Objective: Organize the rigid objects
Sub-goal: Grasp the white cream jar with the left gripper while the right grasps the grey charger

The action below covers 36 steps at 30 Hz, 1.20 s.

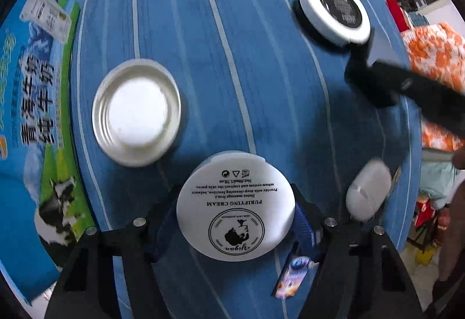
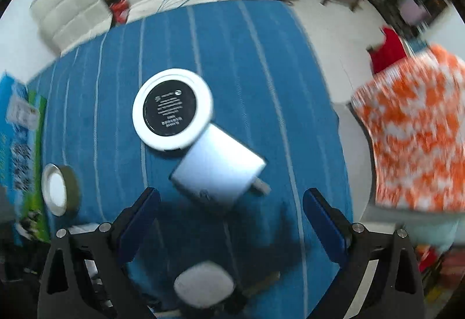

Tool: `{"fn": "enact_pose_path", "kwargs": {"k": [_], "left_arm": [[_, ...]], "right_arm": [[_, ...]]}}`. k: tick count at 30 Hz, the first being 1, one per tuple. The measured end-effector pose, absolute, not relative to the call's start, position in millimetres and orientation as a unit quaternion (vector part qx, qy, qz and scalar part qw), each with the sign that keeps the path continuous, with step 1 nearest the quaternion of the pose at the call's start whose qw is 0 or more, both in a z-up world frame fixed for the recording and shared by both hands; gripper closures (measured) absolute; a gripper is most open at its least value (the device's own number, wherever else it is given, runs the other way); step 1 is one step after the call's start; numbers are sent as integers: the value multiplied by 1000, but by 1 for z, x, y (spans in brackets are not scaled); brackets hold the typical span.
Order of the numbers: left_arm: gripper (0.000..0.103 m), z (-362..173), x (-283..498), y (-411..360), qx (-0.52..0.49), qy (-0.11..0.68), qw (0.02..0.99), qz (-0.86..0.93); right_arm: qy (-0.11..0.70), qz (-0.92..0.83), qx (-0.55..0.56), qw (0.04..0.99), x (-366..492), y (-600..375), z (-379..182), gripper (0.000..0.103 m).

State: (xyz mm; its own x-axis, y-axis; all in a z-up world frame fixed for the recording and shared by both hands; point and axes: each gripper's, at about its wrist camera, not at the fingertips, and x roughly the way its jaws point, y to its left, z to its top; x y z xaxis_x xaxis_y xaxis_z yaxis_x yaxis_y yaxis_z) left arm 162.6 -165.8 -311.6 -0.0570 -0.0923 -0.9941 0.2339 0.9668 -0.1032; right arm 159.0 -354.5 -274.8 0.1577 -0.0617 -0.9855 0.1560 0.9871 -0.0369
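Left gripper (image 1: 235, 220) clamped on white cream jar (image 1: 236, 206), lower centre of frame. Right gripper (image 2: 231, 216) fingers apart above silver charger (image 2: 216, 170).

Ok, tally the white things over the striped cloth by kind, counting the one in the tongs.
Jars: 2, the cream jar in the left tongs and the black-topped jar
Lid: 1
Charger: 1
Oval case: 1
Total: 5
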Motion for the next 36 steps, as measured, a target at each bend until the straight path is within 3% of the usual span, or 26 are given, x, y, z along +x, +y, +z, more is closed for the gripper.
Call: {"fn": "enact_pose_path", "kwargs": {"k": [2, 5, 13, 15, 22, 27, 36], "left_arm": [[36, -309, 171, -168, 46, 713, 690, -114], [36, -306, 181, -171, 34, 710, 694, -113], [36, -302, 189, -156, -13, 726, 678, -114], [33, -302, 187, -156, -13, 727, 676, -118], [32, -303, 198, -150, 39, 726, 676, -122], [37, -299, 190, -152, 76, 705, 695, -119], [37, -288, 169, -161, 89, 692, 707, -120]], "right_arm": [[651, -58, 14, 757, 170, -350, -285, 3], [672, -38, 26, 740, 181, -353, -302, 23], [720, -56, 240, 649, 169, -385, -314, 22], [706, -59, 202, 676, 170, -383, -304, 10], [722, -38, 73, 687, 182, -348, -316, 10], [708, -60, 28, 703, 177, -329, -318, 30], [704, -88, 54, 703, 152, -323, -308, 37]]}}
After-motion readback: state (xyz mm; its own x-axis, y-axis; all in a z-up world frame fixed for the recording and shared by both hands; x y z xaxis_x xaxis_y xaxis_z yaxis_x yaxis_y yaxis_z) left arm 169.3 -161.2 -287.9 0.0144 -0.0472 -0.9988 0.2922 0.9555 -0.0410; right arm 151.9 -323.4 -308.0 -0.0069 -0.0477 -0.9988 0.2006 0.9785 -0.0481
